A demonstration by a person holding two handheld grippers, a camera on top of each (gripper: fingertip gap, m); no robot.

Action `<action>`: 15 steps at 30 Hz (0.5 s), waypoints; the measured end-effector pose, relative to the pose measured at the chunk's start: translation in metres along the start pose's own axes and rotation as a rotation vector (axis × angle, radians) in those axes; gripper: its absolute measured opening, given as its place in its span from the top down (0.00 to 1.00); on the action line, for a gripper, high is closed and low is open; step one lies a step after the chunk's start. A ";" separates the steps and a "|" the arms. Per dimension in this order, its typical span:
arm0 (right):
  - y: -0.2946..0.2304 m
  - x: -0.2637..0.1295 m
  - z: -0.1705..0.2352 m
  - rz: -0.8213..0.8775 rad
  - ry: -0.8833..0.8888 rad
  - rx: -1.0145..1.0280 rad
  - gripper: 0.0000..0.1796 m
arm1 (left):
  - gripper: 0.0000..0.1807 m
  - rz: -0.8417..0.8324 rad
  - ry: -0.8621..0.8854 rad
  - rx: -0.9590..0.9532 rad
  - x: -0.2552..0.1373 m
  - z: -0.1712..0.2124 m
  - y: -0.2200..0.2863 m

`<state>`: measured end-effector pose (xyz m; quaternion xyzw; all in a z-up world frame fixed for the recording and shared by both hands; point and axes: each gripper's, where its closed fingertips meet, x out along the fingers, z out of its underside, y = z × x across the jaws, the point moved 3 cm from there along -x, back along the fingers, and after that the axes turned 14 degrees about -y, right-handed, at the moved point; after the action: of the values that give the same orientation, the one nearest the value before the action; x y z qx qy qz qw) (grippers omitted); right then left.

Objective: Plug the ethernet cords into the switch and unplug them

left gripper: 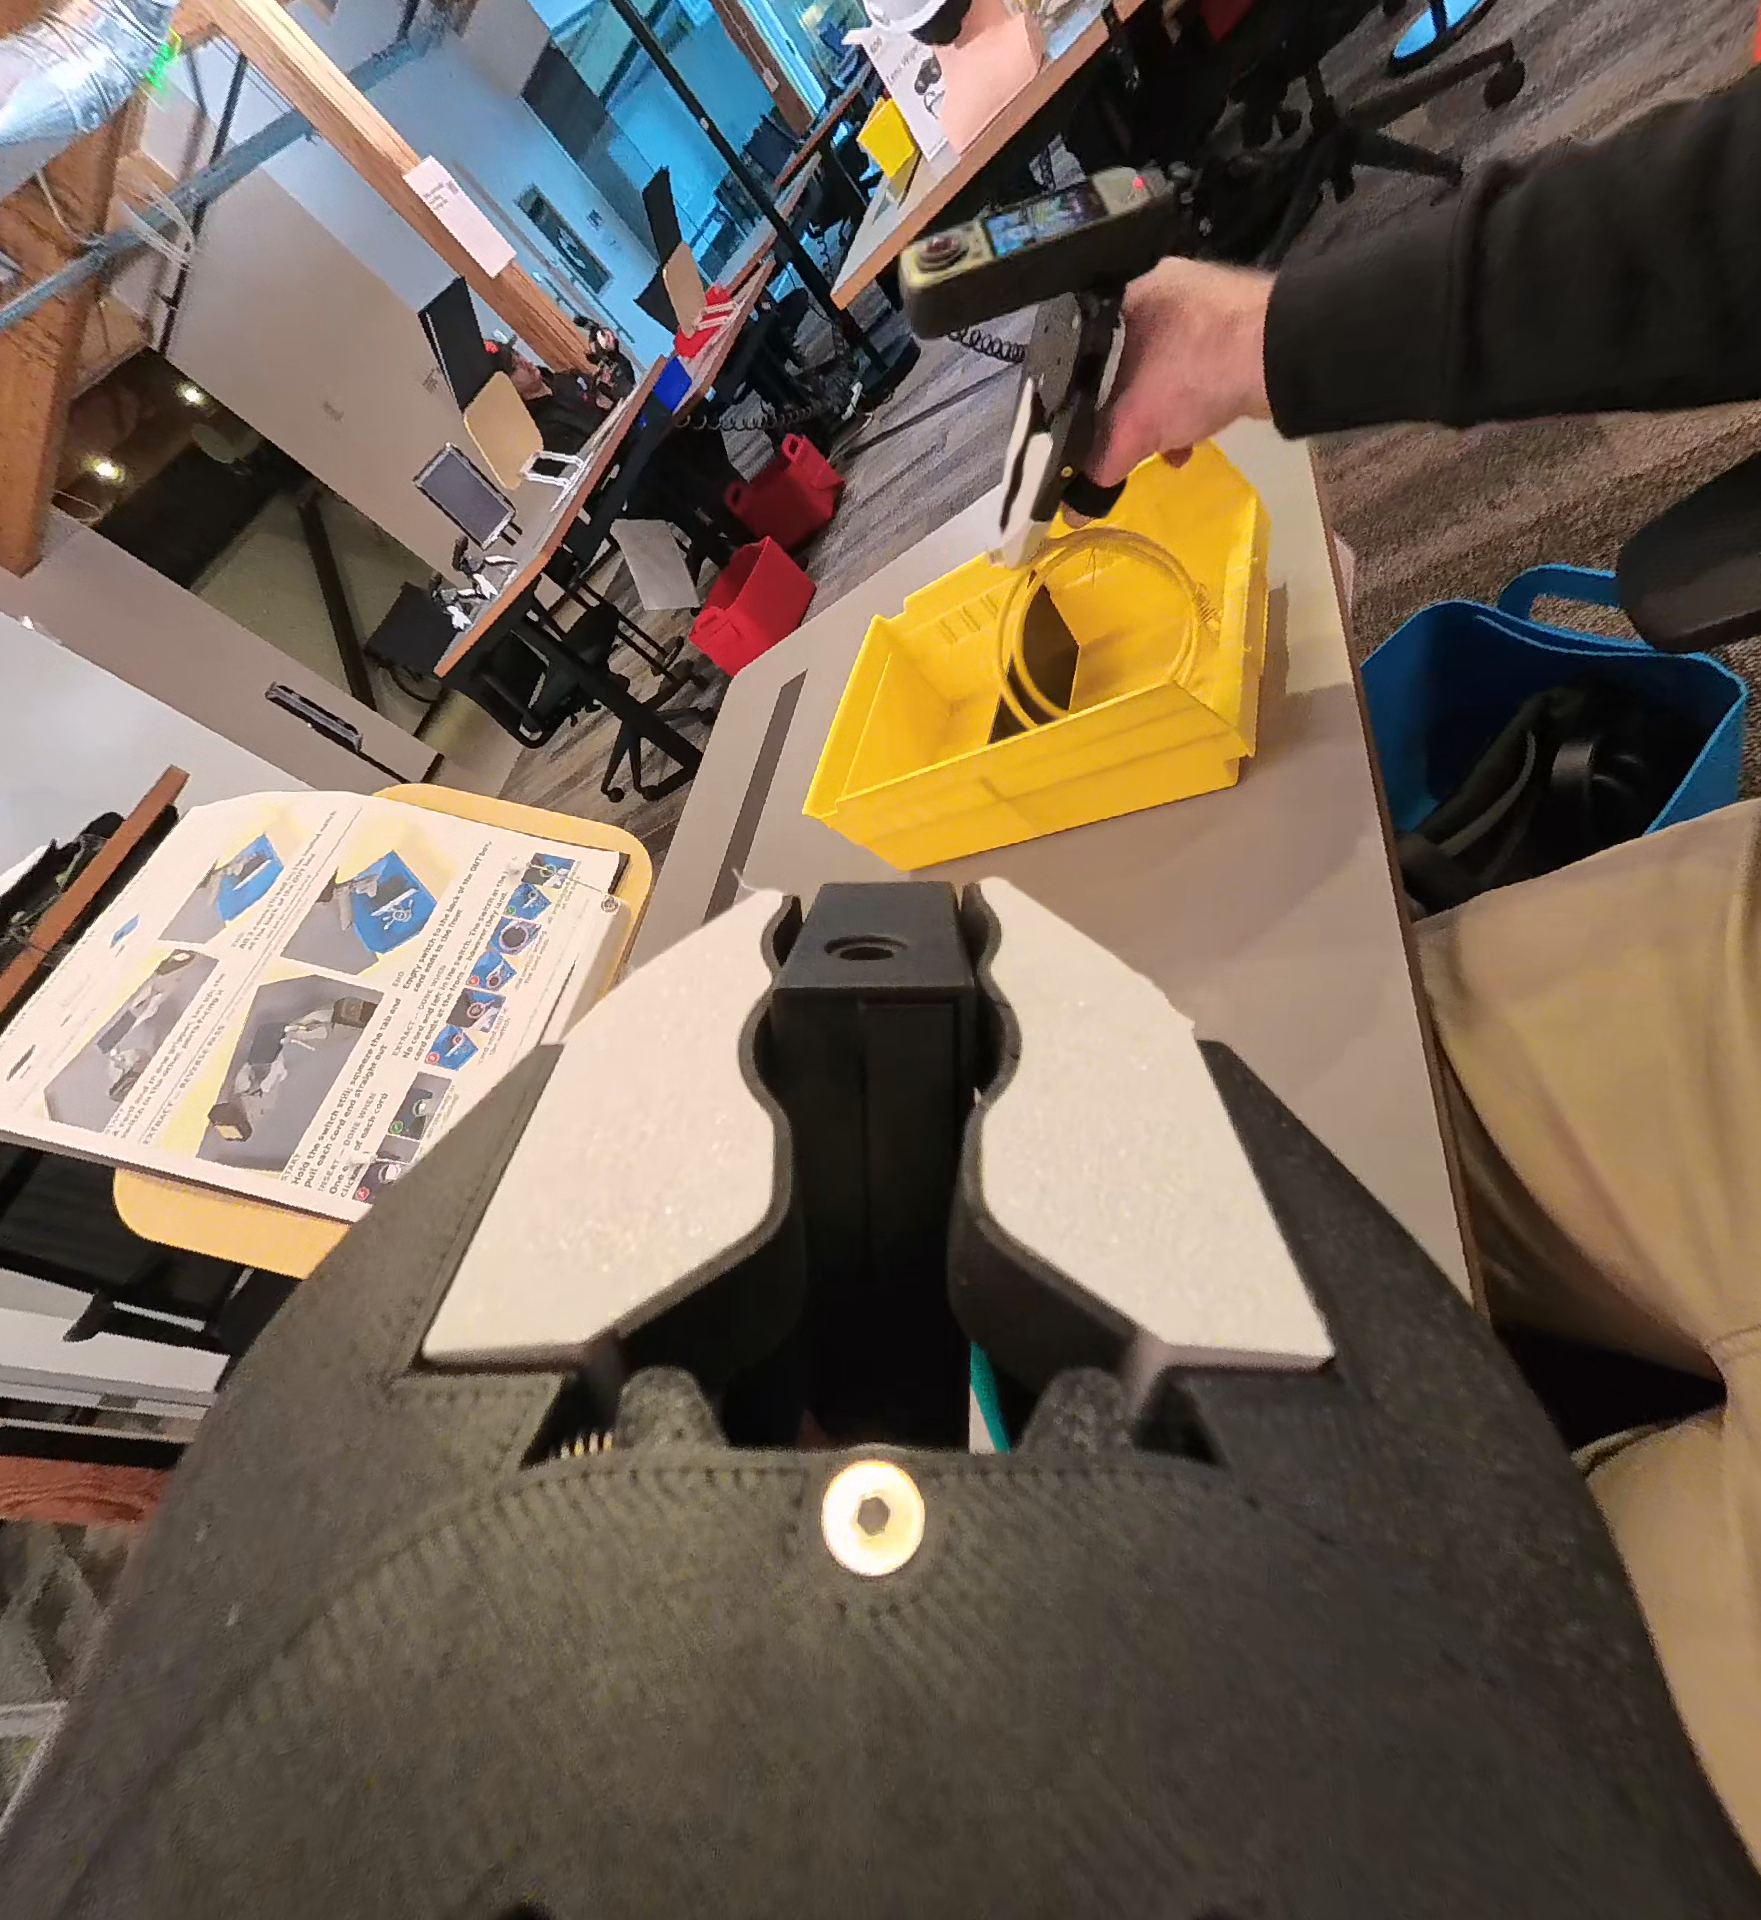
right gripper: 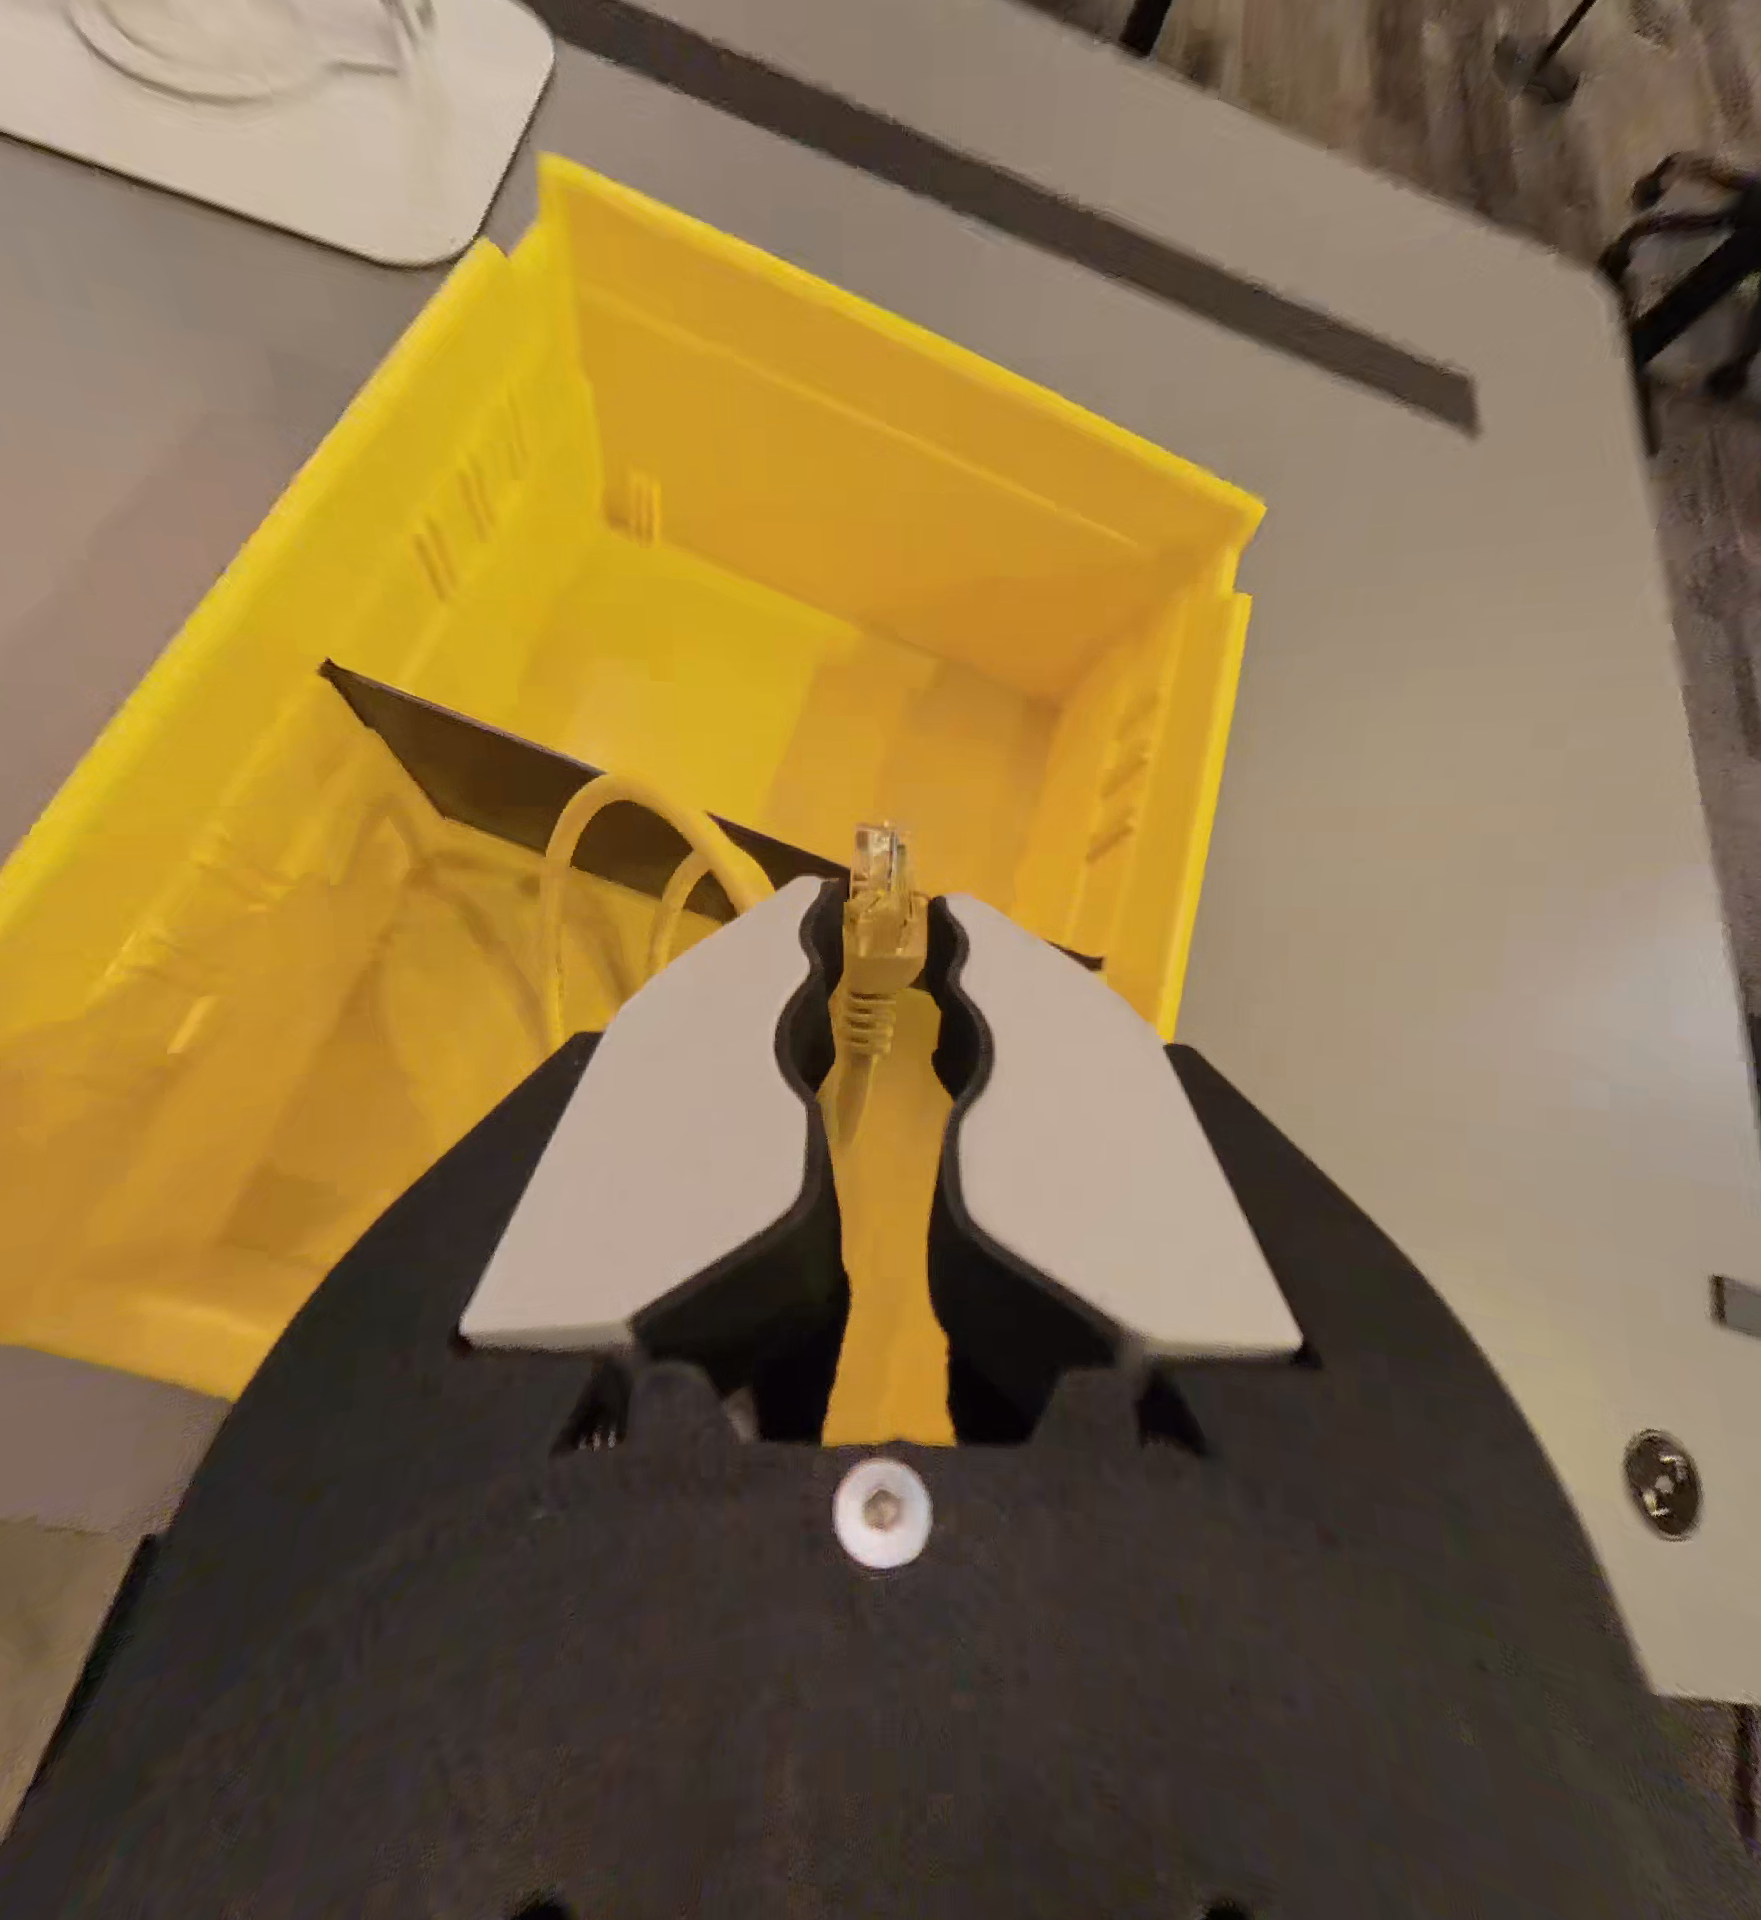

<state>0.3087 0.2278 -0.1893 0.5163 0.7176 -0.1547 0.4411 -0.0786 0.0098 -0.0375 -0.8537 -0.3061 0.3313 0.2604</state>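
My left gripper (left gripper: 874, 914) is shut on a black box, the switch (left gripper: 871, 971), and holds it above the grey table (left gripper: 1219, 935). My right gripper (right gripper: 881, 899) is shut on the plug end of a yellow ethernet cord (right gripper: 881, 914), with the clear plug tip sticking out past the fingertips. The cord's loops (right gripper: 585, 894) hang down into a yellow bin (right gripper: 855, 436) beside a black divider (right gripper: 481, 758). In the left wrist view the right gripper (left gripper: 1021, 520) hovers over the yellow bin (left gripper: 1011, 790), with the cord loop (left gripper: 1084, 634) below it.
A printed instruction sheet (left gripper: 315, 997) lies on a pale yellow board to the left. A blue bin (left gripper: 1478, 665) with dark items stands on the floor to the right, past the table edge. A white mat (right gripper: 232, 135) lies behind the yellow bin. One gripper's finger ends stand about 45 centimetres off the other's.
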 end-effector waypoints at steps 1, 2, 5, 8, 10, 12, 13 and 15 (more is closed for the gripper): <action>0.001 0.000 0.003 -0.029 -0.036 0.011 0.91 | 0.84 -0.001 -0.002 0.000 0.000 0.000 0.000; 0.003 -0.001 0.006 -0.031 -0.073 0.015 0.88 | 0.84 -0.003 -0.004 0.002 0.001 0.000 0.000; 0.019 -0.003 0.015 0.043 -0.143 0.006 0.78 | 0.84 -0.004 -0.010 0.010 0.001 -0.001 0.001; 0.026 -0.004 0.021 0.021 -0.148 0.034 0.70 | 0.84 -0.007 -0.008 0.013 0.001 -0.003 0.002; 0.032 -0.009 0.024 0.036 -0.178 0.032 0.66 | 0.84 -0.007 -0.010 0.012 0.002 -0.003 0.003; 0.027 -0.014 0.023 0.000 -0.179 -0.016 0.71 | 0.84 -0.008 -0.014 0.010 0.004 -0.002 0.002; 0.025 -0.015 0.022 -0.005 -0.183 -0.044 0.72 | 0.84 -0.009 -0.015 0.006 0.005 -0.001 0.002; 0.015 -0.022 0.010 -0.021 -0.114 -0.105 0.74 | 0.84 -0.008 -0.009 0.001 0.006 0.001 0.002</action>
<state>0.3278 0.2142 -0.1740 0.4753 0.7038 -0.1507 0.5060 -0.0749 0.0127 -0.0417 -0.8508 -0.3105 0.3342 0.2610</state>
